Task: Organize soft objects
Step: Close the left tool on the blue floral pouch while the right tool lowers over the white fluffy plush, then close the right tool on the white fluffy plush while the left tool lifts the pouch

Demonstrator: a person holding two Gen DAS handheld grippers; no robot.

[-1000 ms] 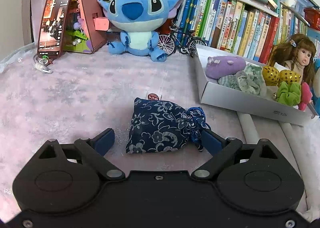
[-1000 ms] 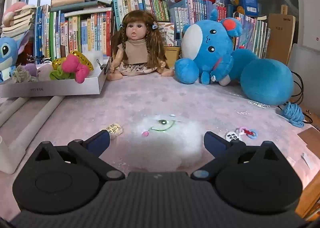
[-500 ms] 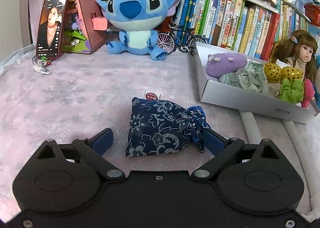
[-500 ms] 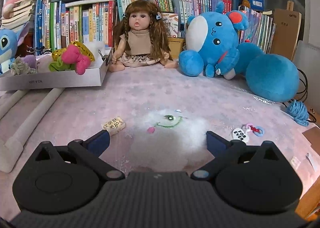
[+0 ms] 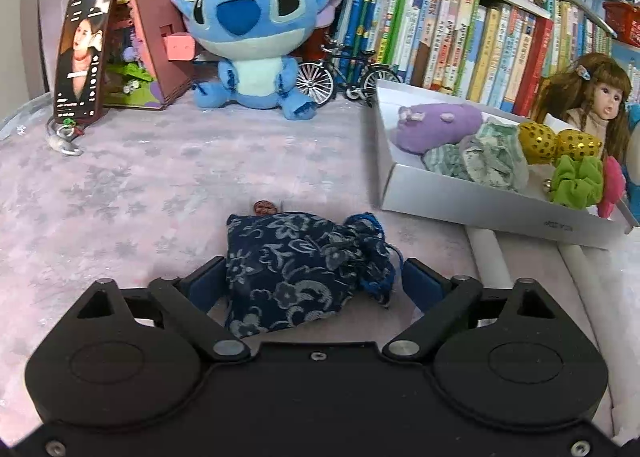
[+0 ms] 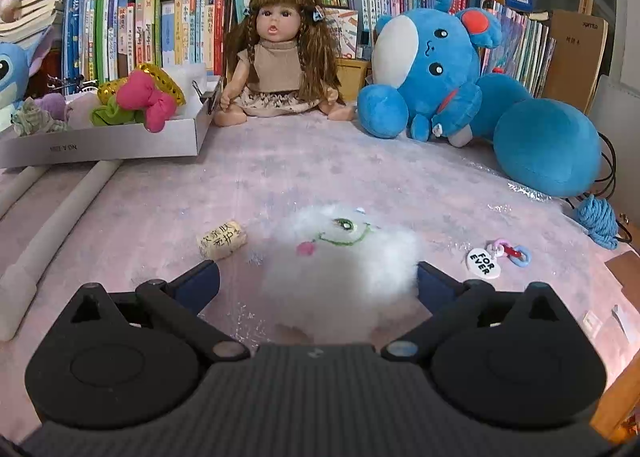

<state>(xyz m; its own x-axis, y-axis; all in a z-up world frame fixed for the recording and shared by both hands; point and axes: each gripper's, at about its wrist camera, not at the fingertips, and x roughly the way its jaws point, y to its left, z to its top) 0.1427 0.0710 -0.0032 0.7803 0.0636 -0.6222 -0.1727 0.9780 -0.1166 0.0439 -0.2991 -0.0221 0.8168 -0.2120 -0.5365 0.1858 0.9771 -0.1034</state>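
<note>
Closer around the navy floral pouch [image 5: 304, 269] than a second ago, the left gripper [image 5: 310, 285] is seen with jaws just narrowed yet still apart, the pouch lying crosswise between them on the pink tablecloth [image 5: 160, 185], left of the white box [image 5: 480, 209].

"FOR EVER" on white heart charm [image 6: 484, 263]
</note>
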